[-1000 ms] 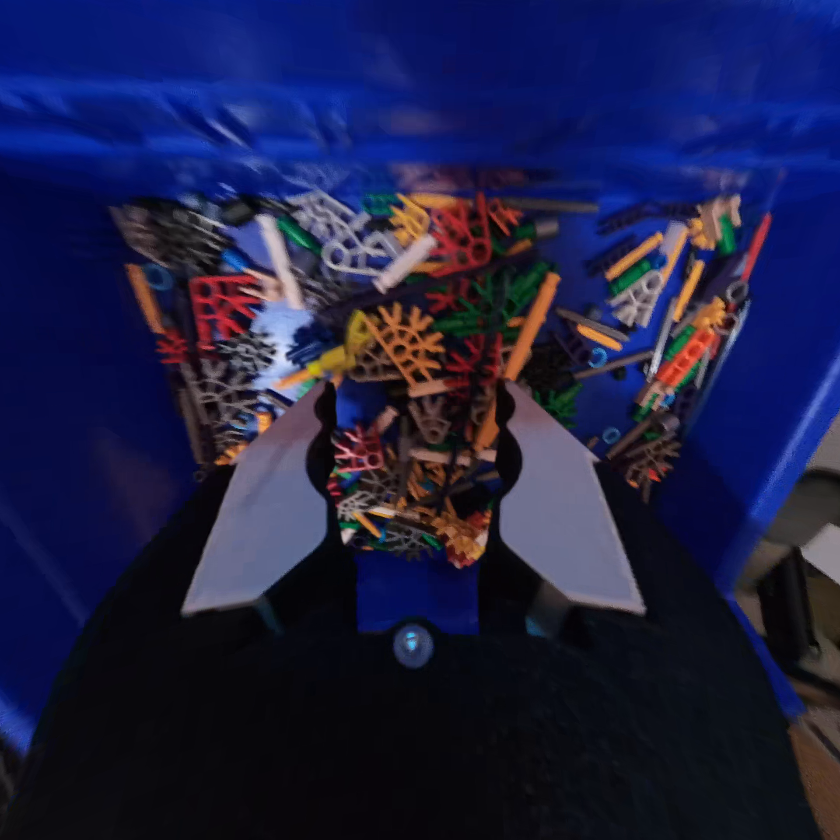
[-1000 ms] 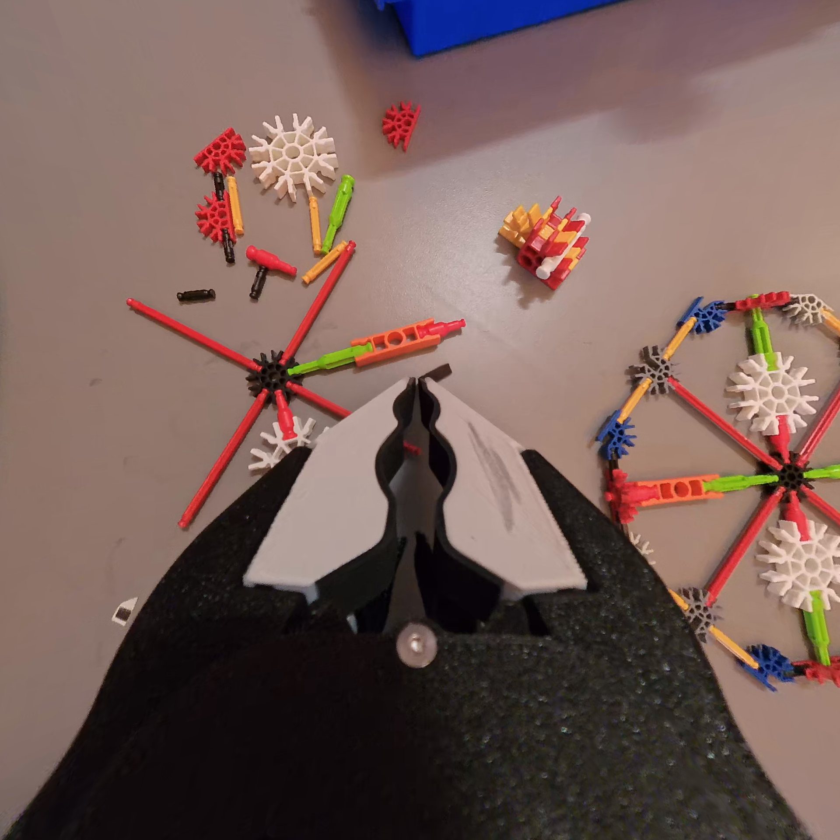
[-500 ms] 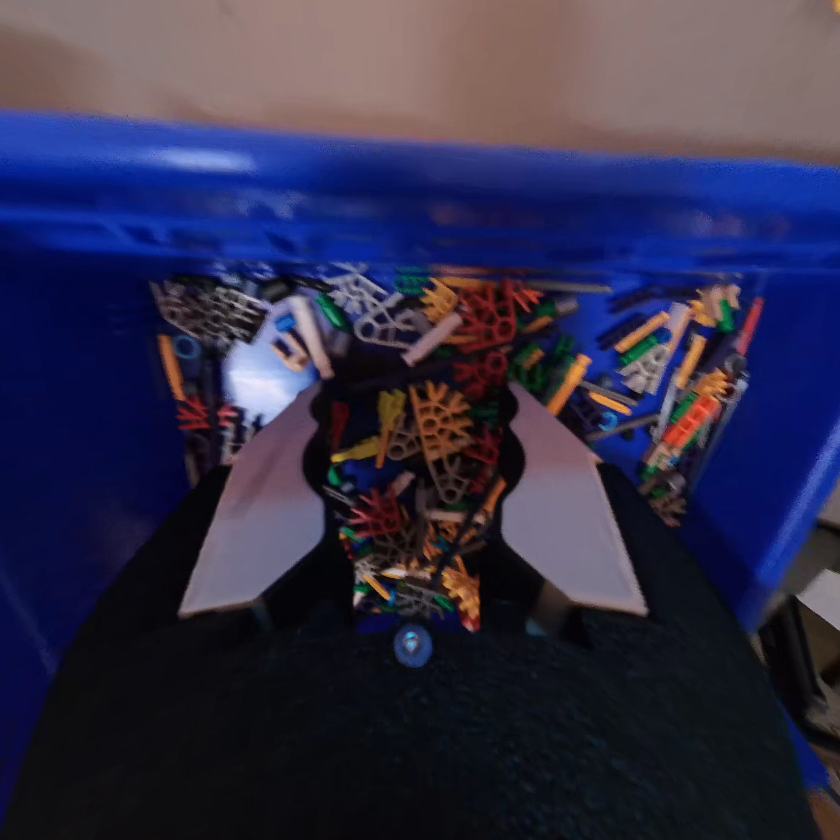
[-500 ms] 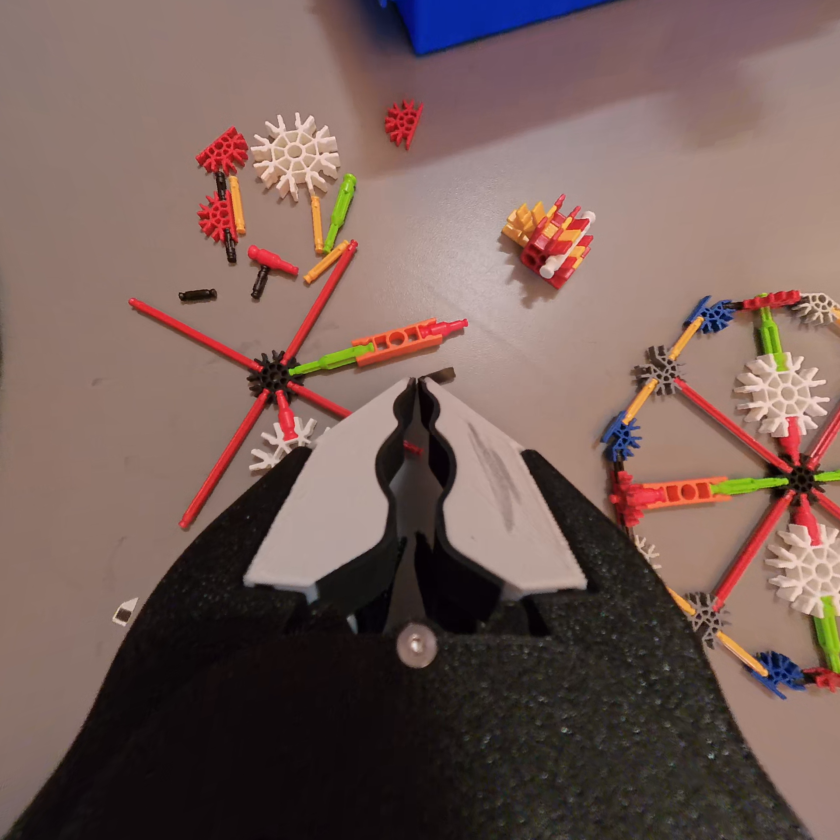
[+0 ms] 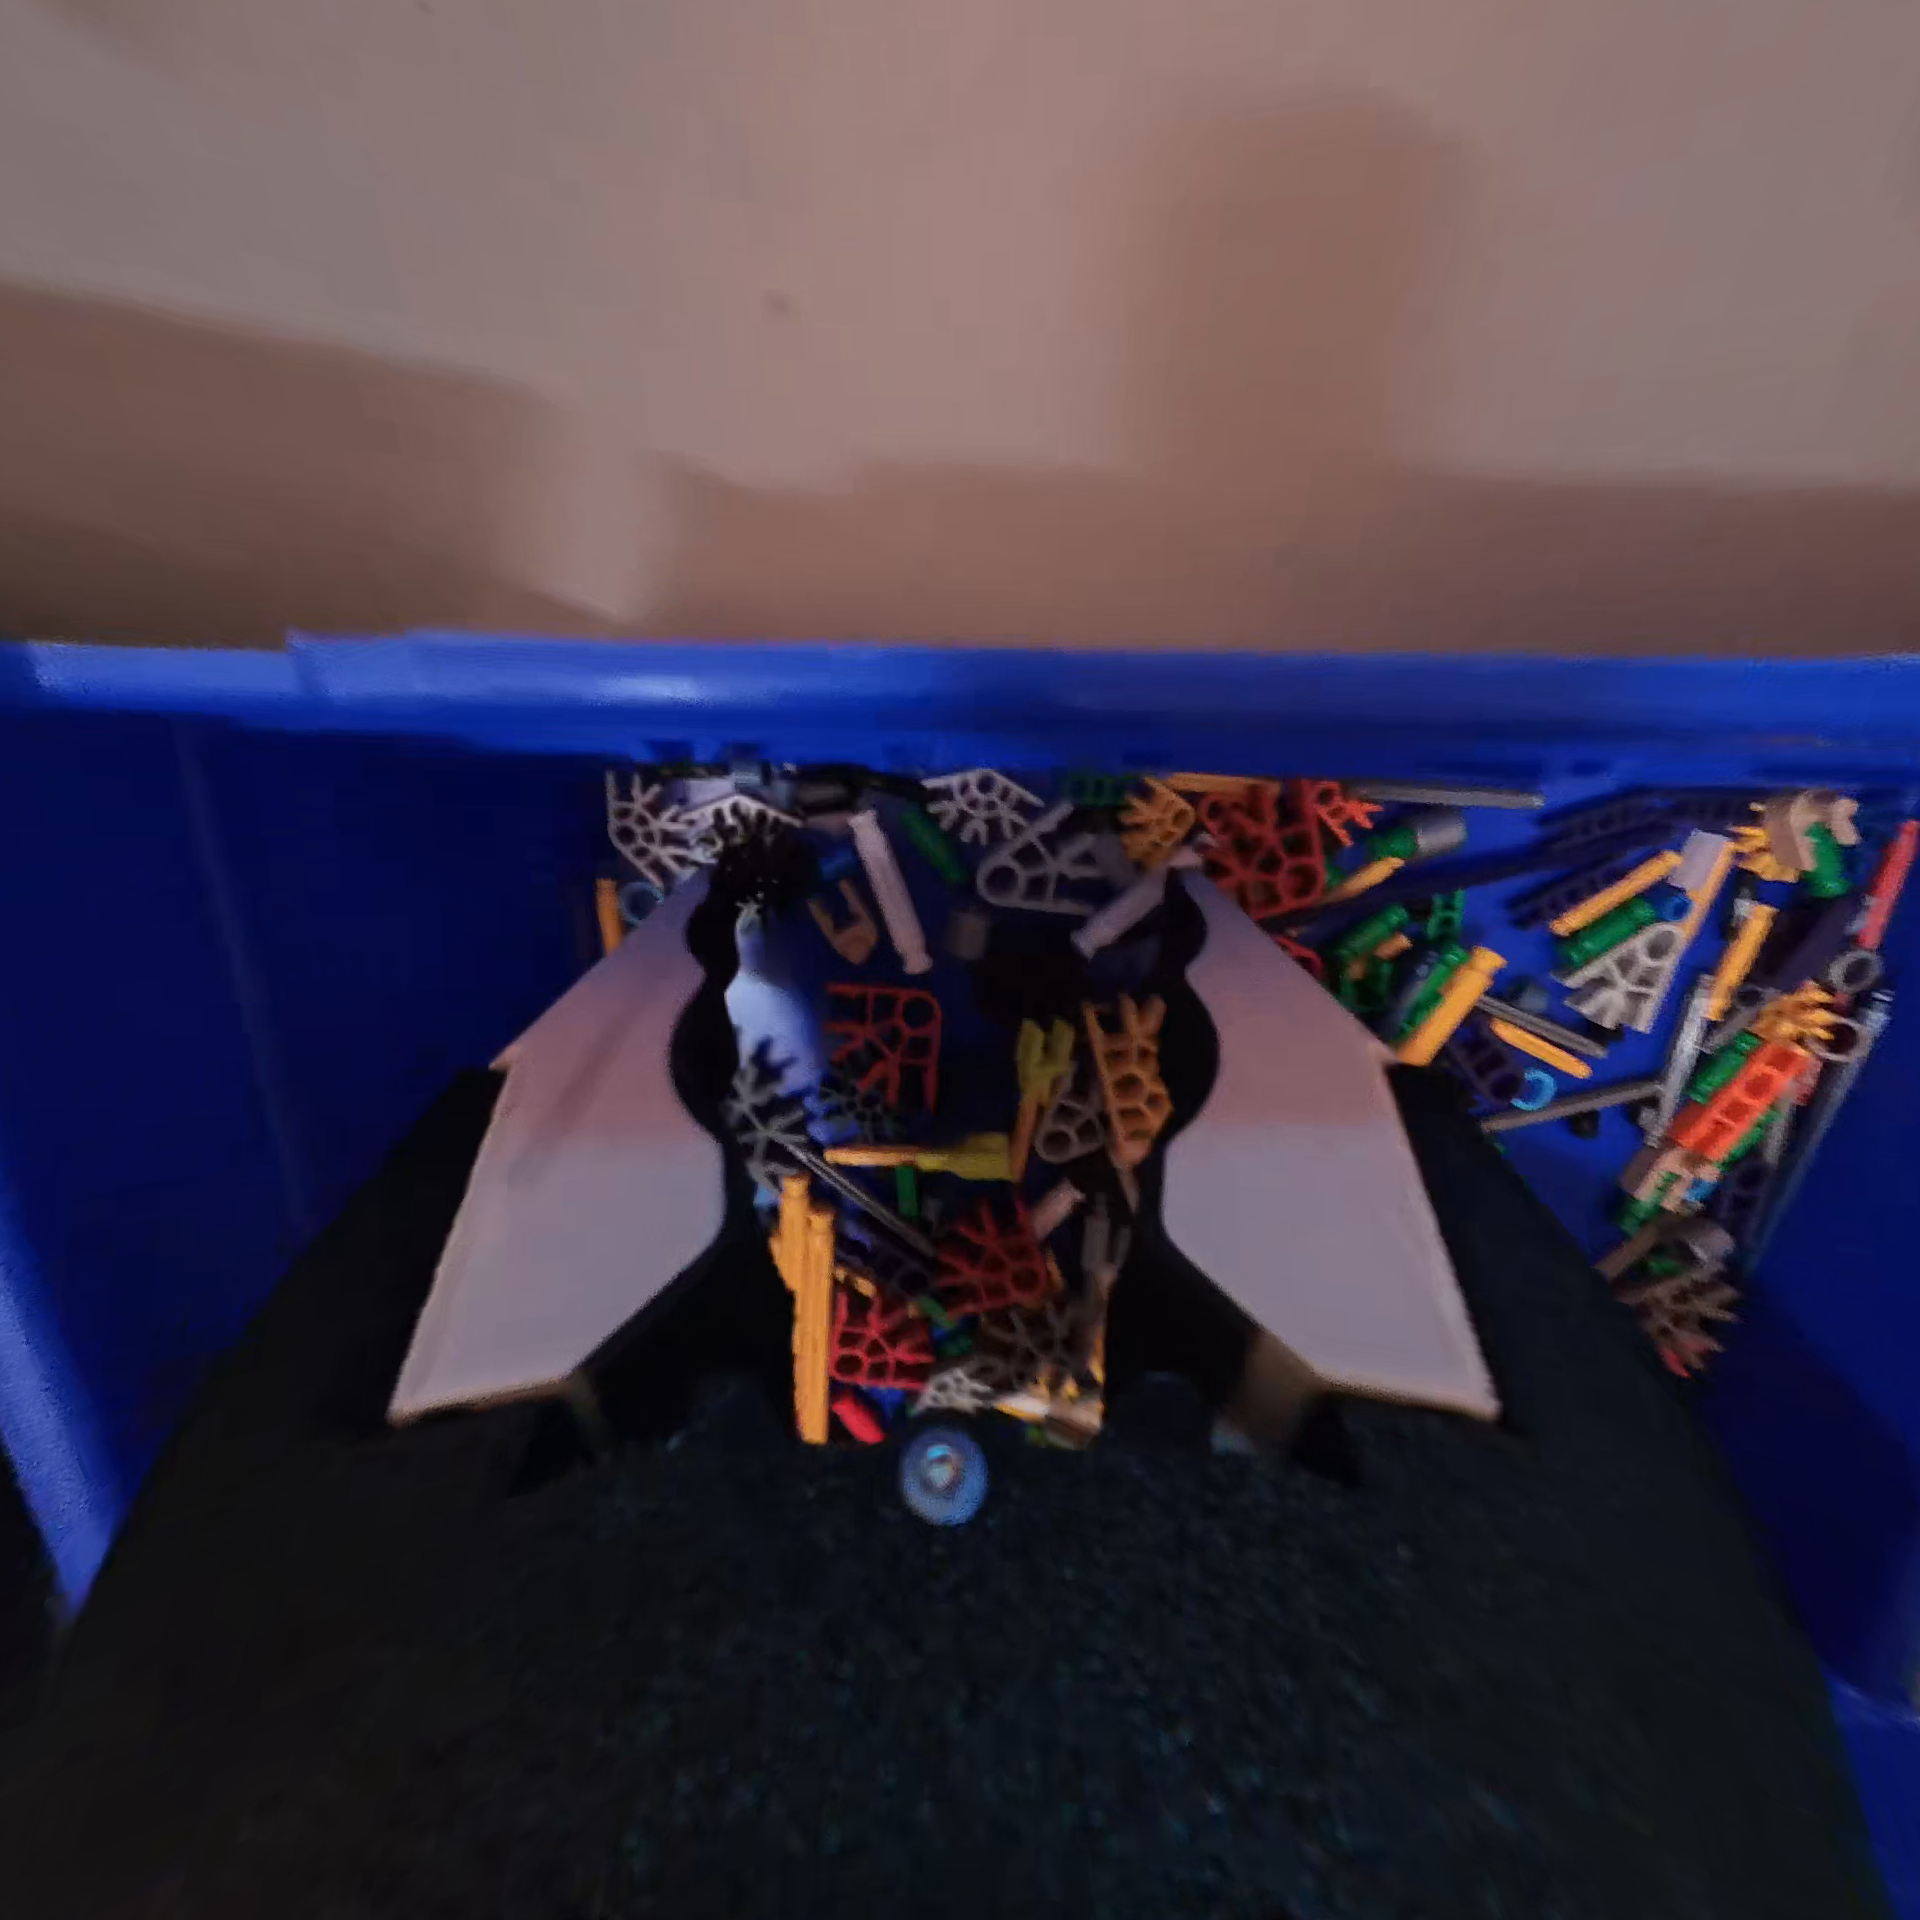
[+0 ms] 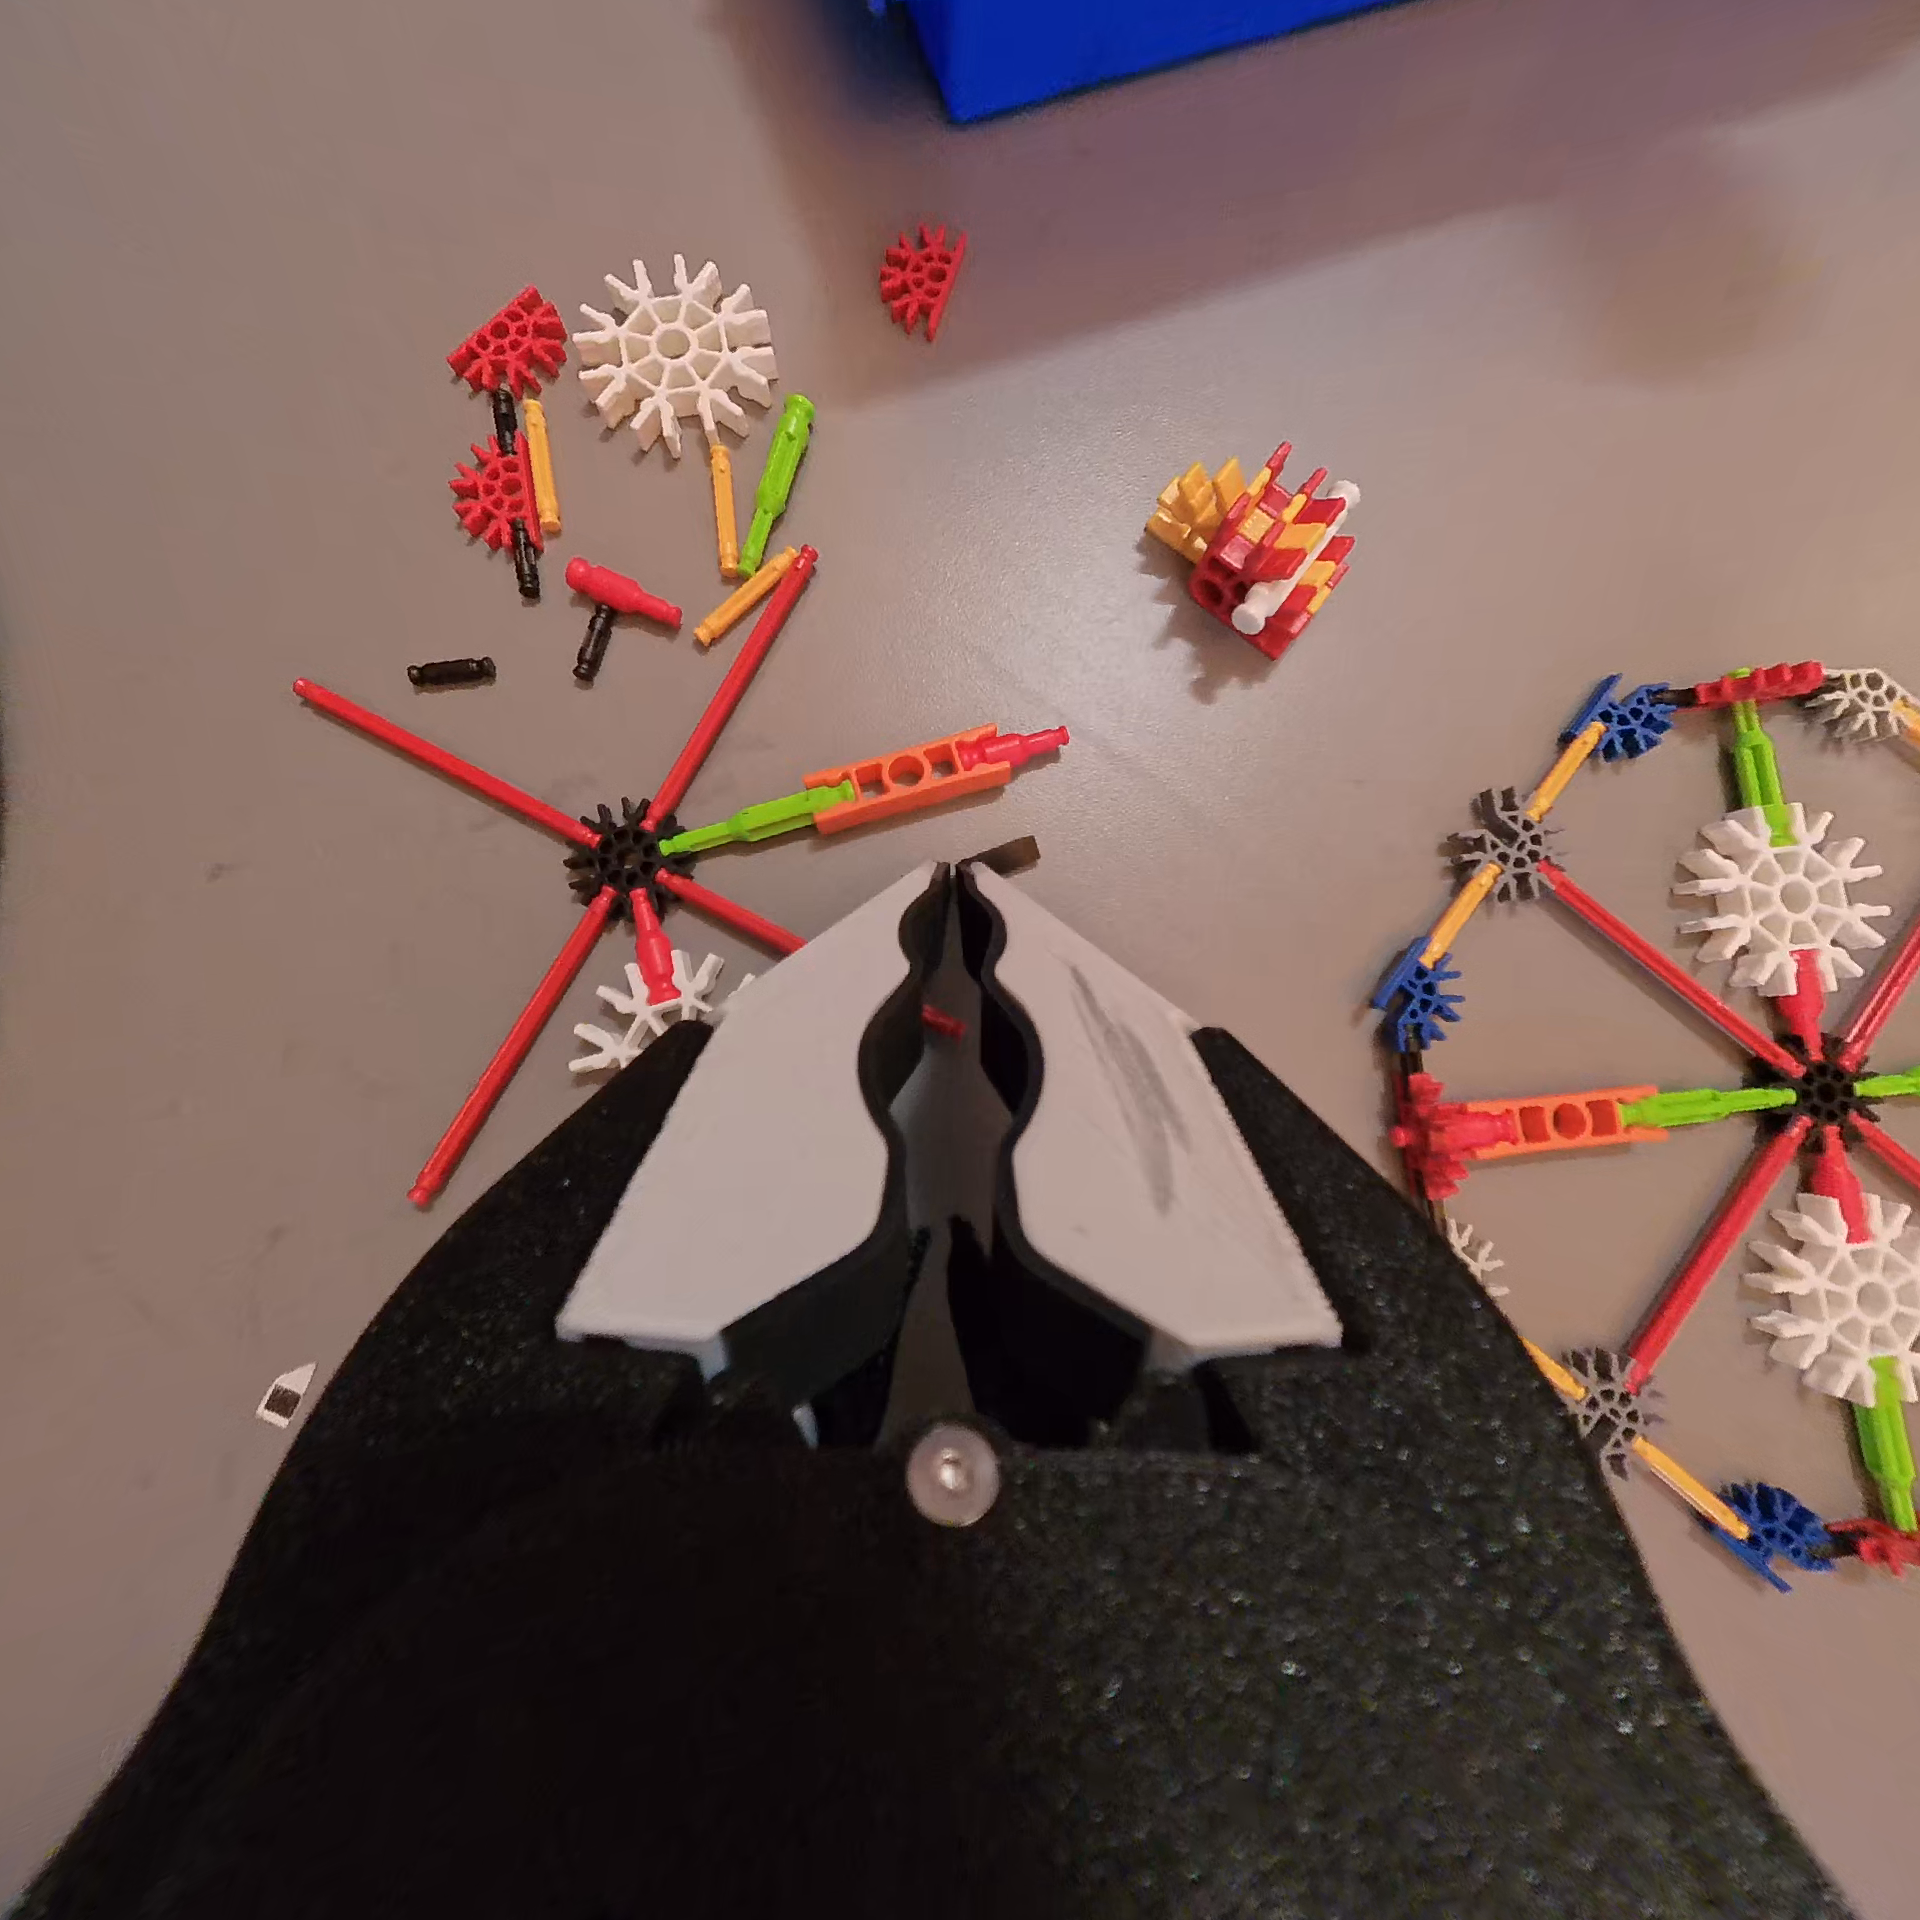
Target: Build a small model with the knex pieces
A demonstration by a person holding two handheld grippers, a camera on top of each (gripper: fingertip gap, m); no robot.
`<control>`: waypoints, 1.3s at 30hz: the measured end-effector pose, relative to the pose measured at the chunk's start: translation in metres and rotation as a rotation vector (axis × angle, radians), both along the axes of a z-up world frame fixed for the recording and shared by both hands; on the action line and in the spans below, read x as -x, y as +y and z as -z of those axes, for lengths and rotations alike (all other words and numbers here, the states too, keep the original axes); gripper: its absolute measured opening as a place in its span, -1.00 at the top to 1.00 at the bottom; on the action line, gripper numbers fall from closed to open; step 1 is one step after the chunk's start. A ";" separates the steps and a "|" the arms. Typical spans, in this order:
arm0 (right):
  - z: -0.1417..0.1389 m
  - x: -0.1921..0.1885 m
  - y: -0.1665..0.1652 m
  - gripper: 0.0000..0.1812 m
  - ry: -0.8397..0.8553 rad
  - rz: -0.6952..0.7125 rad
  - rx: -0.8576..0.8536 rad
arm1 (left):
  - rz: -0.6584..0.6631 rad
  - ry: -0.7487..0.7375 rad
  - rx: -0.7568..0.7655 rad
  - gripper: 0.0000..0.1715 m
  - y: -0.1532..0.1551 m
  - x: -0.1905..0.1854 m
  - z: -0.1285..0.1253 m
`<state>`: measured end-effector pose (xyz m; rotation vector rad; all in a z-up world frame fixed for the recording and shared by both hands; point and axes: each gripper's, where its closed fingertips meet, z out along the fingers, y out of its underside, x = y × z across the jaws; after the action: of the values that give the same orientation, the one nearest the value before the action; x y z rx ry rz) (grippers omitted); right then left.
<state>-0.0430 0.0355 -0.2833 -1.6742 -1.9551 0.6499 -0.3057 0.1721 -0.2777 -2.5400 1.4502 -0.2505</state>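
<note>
we hold our left gripper (image 5: 945, 904) spread wide inside a blue bin (image 5: 260, 1039), with nothing between its grey fingers (image 5: 582, 1195). below it lies a heap of construction-toy pieces (image 5: 1299, 935): red, orange, grey and green connectors and rods, blurred and tangled, piled mostly toward the bin's far and right sides. a black spiky connector (image 5: 758, 868) sits just by the tip of the left-hand finger; we cannot tell whether they touch. our right gripper (image 6: 954, 871) is closed over a grey table (image 6: 208, 208), its tips pinching a small dark piece (image 6: 1013, 854) that pokes out to the right. just beyond the tips lies a black hub with long red rods (image 6: 623, 852), carrying a green rod and an orange link (image 6: 914, 779). farther off are loose red connectors, a white snowflake wheel (image 6: 675, 353) and short rods. a red-and-yellow stacked block (image 6: 1257, 551) sits apart, and a partly built wheel (image 6: 1766, 1091) lies at the right edge.
</note>
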 end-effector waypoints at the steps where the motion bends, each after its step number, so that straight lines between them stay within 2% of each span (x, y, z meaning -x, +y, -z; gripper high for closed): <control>1: 0.000 0.000 0.000 0.99 0.000 -0.001 0.000 | 0.002 0.000 0.047 0.11 -0.010 0.001 -0.002; 3: 0.000 0.000 0.000 0.99 0.000 -0.001 0.003 | 0.053 0.025 0.128 0.37 -0.031 0.006 -0.006; 4: 0.000 0.000 0.000 0.99 0.001 -0.001 0.004 | 0.068 0.037 0.078 0.41 -0.026 0.008 -0.009; 7: 0.000 0.001 0.000 0.99 0.001 -0.001 0.005 | 0.006 -0.003 -0.029 0.51 -0.002 0.008 -0.018; 10: 0.000 0.001 0.000 0.99 0.003 -0.001 0.007 | -0.057 0.011 -0.218 0.62 0.037 0.013 -0.023; 13: 0.000 0.000 0.000 0.99 0.003 -0.001 0.009 | -0.035 0.070 -0.251 0.58 0.044 0.014 -0.011; 16: 0.000 0.000 0.000 0.99 0.002 -0.001 0.007 | -0.016 0.111 -0.178 0.51 0.036 0.015 0.005; 21: 0.000 0.000 0.000 0.99 0.003 -0.002 0.009 | -0.054 0.054 -0.128 0.51 0.033 0.012 0.006; 26: 0.000 0.000 0.000 0.99 0.001 -0.001 0.008 | -0.046 0.059 -0.062 0.42 0.019 0.013 0.005; 31: 0.000 -0.001 -0.001 0.98 -0.002 -0.002 0.002 | -0.009 0.045 0.054 0.52 -0.013 0.018 0.001; 39: 0.000 0.000 -0.001 0.99 0.001 -0.004 0.009 | -0.063 0.067 -0.111 0.64 0.008 0.033 -0.006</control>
<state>-0.0431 0.0345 -0.2838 -1.6758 -1.9580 0.6623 -0.3388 0.1798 -0.2720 -2.5214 1.3640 -0.0727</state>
